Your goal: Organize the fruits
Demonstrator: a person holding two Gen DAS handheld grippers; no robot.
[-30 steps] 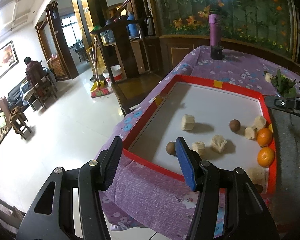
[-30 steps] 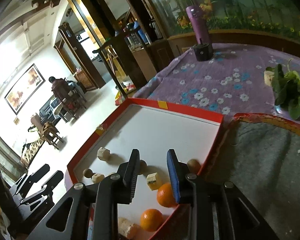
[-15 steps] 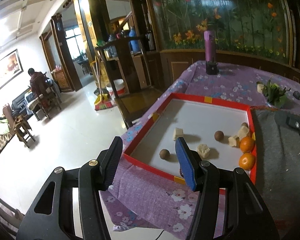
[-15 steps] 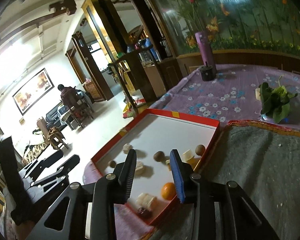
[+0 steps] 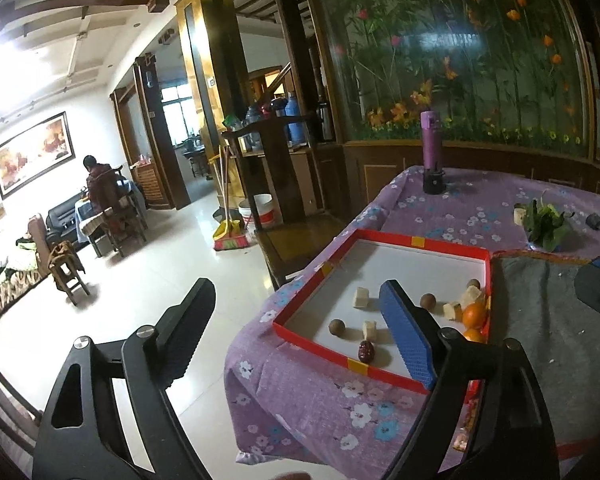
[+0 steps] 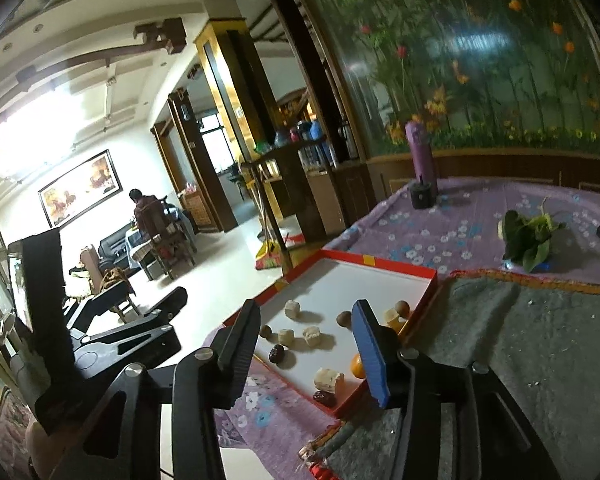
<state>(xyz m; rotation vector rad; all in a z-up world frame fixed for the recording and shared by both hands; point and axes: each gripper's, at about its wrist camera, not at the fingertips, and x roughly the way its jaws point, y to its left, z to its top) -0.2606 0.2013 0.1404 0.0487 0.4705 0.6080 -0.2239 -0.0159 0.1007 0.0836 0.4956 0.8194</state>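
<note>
Two tools hang above the near edge of the bench, both spread wide with nothing between their fingers. Furthest left, the left tool (image 5: 296, 320) sits over the floor and the bench corner; its dark body also shows at the left of the right wrist view (image 6: 128, 320). Next comes the red tray (image 5: 312, 344), lying on the purple flowered cloth (image 5: 340, 408) near the bench edge. On its white floor lie the fruits: a dark red date (image 5: 366, 351) by the near rim, a brown round fruit (image 5: 337, 327) just behind it, pale cubes (image 5: 361, 297) in the middle, a second brown round fruit (image 5: 427, 301) further right, and two oranges (image 5: 474, 314) against the right rim, one behind the other. From the right wrist camera, the right tool (image 6: 306, 344) hovers over the tray's near part, where another date (image 6: 325, 398) lies in the near corner beside a pale chunk (image 6: 329, 380). Right of the tray lies a grey mat (image 6: 540, 340). Behind it lies a leafy green bunch (image 6: 530, 240), and a purple bottle (image 6: 420, 156) stands at the far side.
</note>
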